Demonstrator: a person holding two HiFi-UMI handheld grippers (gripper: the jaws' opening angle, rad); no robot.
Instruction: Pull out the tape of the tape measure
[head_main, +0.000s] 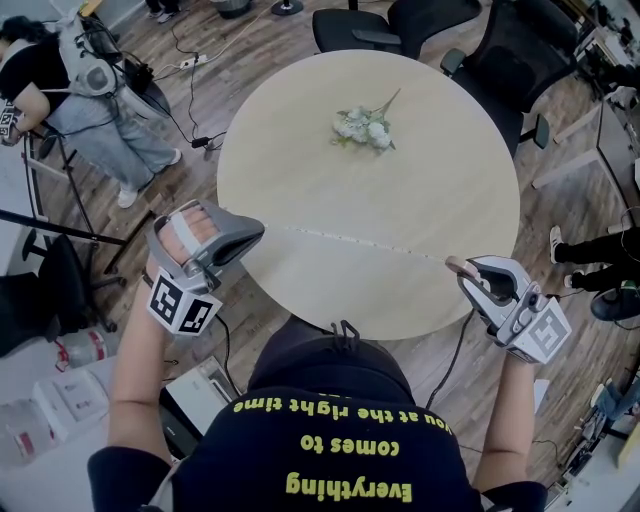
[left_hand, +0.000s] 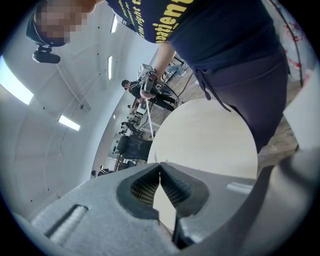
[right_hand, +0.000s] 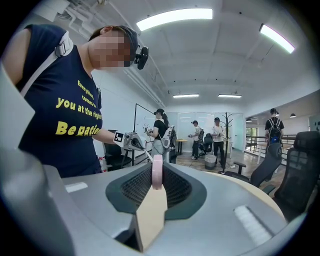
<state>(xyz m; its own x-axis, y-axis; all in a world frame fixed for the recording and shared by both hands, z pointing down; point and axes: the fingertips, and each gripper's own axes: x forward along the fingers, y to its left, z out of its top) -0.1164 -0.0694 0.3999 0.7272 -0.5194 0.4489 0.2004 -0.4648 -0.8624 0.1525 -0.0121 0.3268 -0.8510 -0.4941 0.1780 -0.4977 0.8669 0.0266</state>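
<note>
A thin white tape (head_main: 360, 242) stretches across the near part of the round table (head_main: 430, 150), from one gripper to the other. My left gripper (head_main: 255, 232) is at the table's left edge, shut on the tape's end. In the left gripper view the jaws (left_hand: 160, 164) meet, and the tape (left_hand: 149, 120) runs away toward the other gripper (left_hand: 146, 82). My right gripper (head_main: 462, 268), at the table's right edge, is shut on the pink tape measure case (head_main: 455, 264). The right gripper view shows that case (right_hand: 157, 172) edge-on between the pads, with the left gripper (right_hand: 134, 141) beyond it.
A small bunch of white flowers (head_main: 364, 126) lies at the far side of the table. Black office chairs (head_main: 500, 50) stand behind it. A person (head_main: 80, 110) and a stand with cables are at the left. More people (right_hand: 216, 132) stand farther back in the room.
</note>
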